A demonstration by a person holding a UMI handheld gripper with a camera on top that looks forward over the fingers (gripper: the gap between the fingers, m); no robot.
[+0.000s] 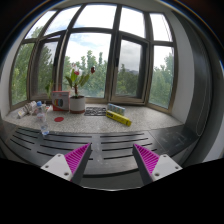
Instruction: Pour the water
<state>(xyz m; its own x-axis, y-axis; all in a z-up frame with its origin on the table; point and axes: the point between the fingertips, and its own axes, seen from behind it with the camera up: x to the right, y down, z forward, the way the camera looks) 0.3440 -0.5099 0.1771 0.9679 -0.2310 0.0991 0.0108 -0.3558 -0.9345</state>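
My gripper [112,160] is open and empty, its two magenta pads [77,158] wide apart above the slatted front edge of the window sill. A small clear bottle [43,127] stands on the sill far ahead of the left finger. A potted plant [77,92] in a white pot stands further back on the sill, with more small items [35,107] to its left. Nothing is between the fingers.
A wide grey window sill [140,122] runs under a bay window [100,55] with trees outside. A yellow box [119,118] and a flat grey object [95,111] lie mid-sill. A red lid-like disc [58,119] lies near the bottle. A slatted grille [110,142] lies just ahead of the fingers.
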